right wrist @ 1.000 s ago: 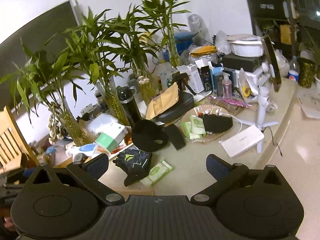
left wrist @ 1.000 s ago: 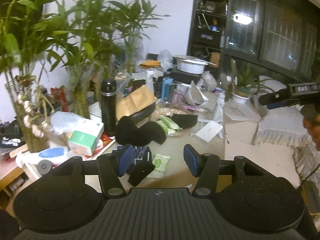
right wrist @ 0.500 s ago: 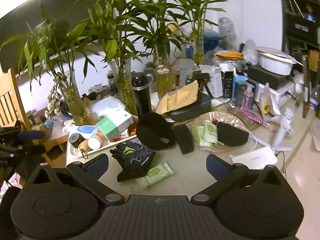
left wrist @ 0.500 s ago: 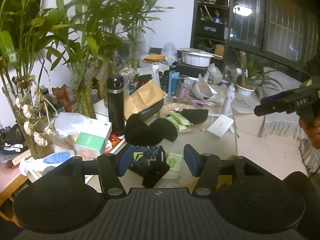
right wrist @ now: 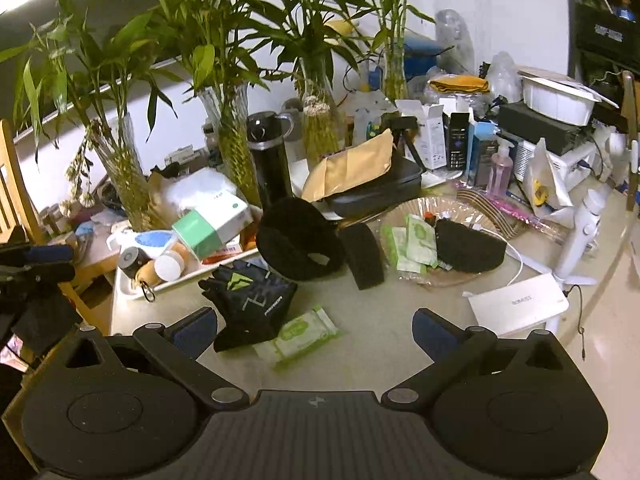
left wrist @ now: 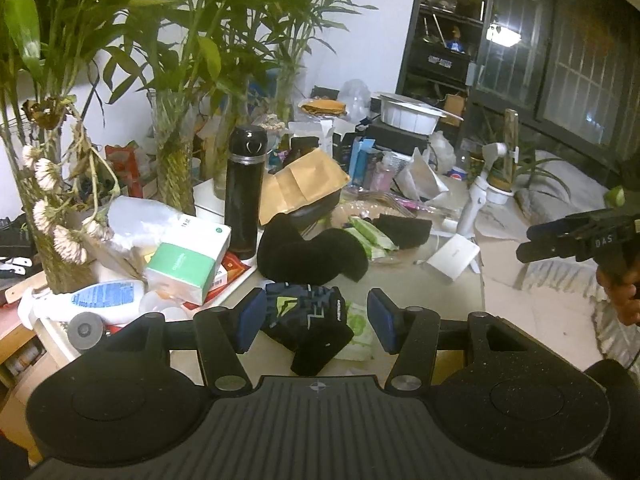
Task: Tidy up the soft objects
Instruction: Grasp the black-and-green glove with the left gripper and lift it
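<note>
Crowding is the main hazard: the surface (right wrist: 384, 320) is packed, and tall vases of bamboo (right wrist: 236, 140) and a black flask (right wrist: 270, 156) stand at upper centre of the right view, just behind the soft things, so a careless reach could topple them. Both hand-held grippers are open and empty. The left hand-held gripper (left wrist: 316, 318) frames the black glove (left wrist: 304, 316), low centre of its view; closing there could catch the green wipes packet (right wrist: 298, 334) the glove overlaps. The right hand-held gripper (right wrist: 316, 330) hangs near the same glove. Shelves and a dark window fill the left view's upper right.
</note>
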`<state>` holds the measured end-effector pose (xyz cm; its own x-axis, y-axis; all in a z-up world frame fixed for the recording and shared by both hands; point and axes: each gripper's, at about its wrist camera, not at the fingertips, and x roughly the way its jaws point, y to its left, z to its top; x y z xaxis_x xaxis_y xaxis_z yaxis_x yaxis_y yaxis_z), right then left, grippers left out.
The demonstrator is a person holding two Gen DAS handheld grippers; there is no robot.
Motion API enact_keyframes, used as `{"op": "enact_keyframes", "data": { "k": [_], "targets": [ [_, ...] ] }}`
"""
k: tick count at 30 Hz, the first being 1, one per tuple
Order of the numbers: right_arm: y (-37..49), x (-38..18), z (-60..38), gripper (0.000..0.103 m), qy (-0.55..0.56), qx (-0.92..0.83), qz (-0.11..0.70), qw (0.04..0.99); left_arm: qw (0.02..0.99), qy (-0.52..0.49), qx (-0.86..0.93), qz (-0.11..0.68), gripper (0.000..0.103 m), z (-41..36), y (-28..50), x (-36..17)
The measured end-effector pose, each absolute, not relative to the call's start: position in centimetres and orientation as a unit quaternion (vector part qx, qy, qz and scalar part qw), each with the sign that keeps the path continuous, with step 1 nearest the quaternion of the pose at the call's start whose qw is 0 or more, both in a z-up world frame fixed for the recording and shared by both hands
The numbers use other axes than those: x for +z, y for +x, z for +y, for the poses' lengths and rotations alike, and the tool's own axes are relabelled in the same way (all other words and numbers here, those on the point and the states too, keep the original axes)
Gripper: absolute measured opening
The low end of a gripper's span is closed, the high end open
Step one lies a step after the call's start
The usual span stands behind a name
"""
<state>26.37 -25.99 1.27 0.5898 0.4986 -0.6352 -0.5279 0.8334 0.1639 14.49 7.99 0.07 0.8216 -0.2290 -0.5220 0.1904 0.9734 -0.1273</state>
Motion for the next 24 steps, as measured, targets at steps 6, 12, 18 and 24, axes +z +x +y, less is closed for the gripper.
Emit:
{"op": "enact_keyframes", "data": {
  "k": [6,12,18,24],
  "targets": [
    [28.1,0.2,-25.4,0.103,-0.037,0.293,0.358,0.886,0.953,-0.017,-0.121,0.278,0.055,8.2,15.9,-0.5],
    [29.7,-1.4,-25.2,0.103,-0.044,0.312,0.356,0.879,0.949,-0.019,-0.119,0.29,0.055,9.5,17.9,-2.5],
    [31.3,-4.1,-25.0,0.103,-0.033,0.315,0.374,0.872,0.946,-0.032,-0.112,0.301,0.055,11.3,19.8,-5.1],
    [32.7,-6.9,-24.5,0.103,-0.013,0.321,0.386,0.865,0.938,-0.045,-0.136,0.314,0.054,12.3,21.8,-7.4]
  ]
}}
